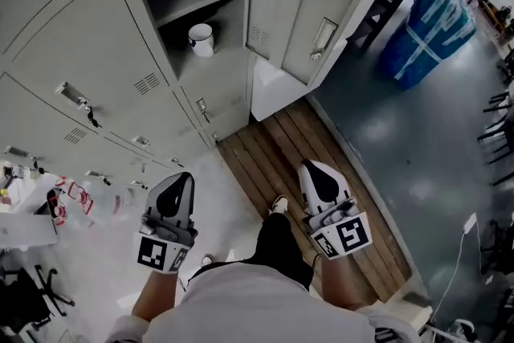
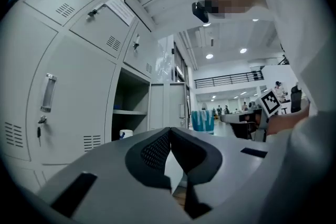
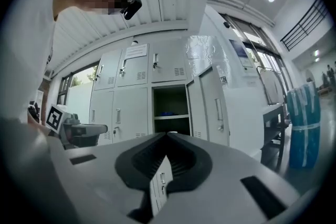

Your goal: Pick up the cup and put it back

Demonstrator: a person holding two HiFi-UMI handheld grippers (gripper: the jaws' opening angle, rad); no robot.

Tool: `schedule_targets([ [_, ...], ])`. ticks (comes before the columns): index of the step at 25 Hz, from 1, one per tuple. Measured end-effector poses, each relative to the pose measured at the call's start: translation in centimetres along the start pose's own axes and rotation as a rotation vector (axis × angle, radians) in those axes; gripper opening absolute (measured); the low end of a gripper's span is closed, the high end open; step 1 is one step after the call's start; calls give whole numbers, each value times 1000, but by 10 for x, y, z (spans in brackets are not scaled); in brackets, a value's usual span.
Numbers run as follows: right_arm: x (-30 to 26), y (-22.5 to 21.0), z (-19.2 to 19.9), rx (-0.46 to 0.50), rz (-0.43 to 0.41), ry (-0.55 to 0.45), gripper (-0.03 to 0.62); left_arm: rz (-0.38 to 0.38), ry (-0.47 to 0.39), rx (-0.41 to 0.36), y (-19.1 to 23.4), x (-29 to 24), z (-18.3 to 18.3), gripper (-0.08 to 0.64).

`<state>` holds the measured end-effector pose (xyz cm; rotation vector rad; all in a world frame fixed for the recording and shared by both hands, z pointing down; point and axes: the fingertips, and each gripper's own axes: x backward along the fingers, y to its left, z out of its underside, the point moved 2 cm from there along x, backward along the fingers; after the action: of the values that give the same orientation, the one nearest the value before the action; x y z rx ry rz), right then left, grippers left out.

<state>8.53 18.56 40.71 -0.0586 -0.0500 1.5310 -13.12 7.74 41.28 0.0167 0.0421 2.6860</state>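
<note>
My left gripper point(image 1: 185, 176): pale grey shell, black pads, black-and-white square marker on its cube.
My right gripper point(image 1: 308, 167): the same grey, black and chequered marker.
Cup point(image 1: 201, 38): white.
Lockers point(image 1: 88, 52): pale grey throughout.
Boards point(image 1: 269, 144) under my feet: brown wooden stripes.
Floor point(image 1: 401, 140): dark grey-blue.
Wrapped bundle point(image 1: 430, 24): bright blue, crossed by pale bands.
My trousers point(image 1: 277, 241): black.

My left gripper point(image 1: 183, 177) and right gripper point(image 1: 310, 167) are smooth matt grey plastic with ribbed black pads point(image 2: 156, 152). The lockers point(image 1: 88, 52) look like matt painted metal. The cup point(image 1: 201, 38) is glossy white, the near boards point(image 1: 269, 161) are bare wood, and the floor point(image 1: 418, 132) on the right is shiny.
</note>
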Motion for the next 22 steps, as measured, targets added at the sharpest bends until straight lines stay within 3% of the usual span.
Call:
schedule_targets([
  [3,-21,-53,-31,-15,-88,10,17,-80,1,24,-16,-47,-31,21],
  [8,-49,-98,-79,-32,-200,-9,17,-190,15,-44,-25,-77,-84,23],
  [10,-62,-104,-85,-42,-247,-11,17,-244,5,-60,-23,-82,-94,22],
  [14,-80,-99,-93,-60,-297,-9,17,-280,-28,-89,-18,-87,-108,21],
  [18,-103,-94,-105,-37,-383,-11,17,-360,-51,-78,-9,-92,-109,23],
  [22,-132,-99,-96,-12,-399,-12,17,-350,-66,-97,11,-111,-99,21],
])
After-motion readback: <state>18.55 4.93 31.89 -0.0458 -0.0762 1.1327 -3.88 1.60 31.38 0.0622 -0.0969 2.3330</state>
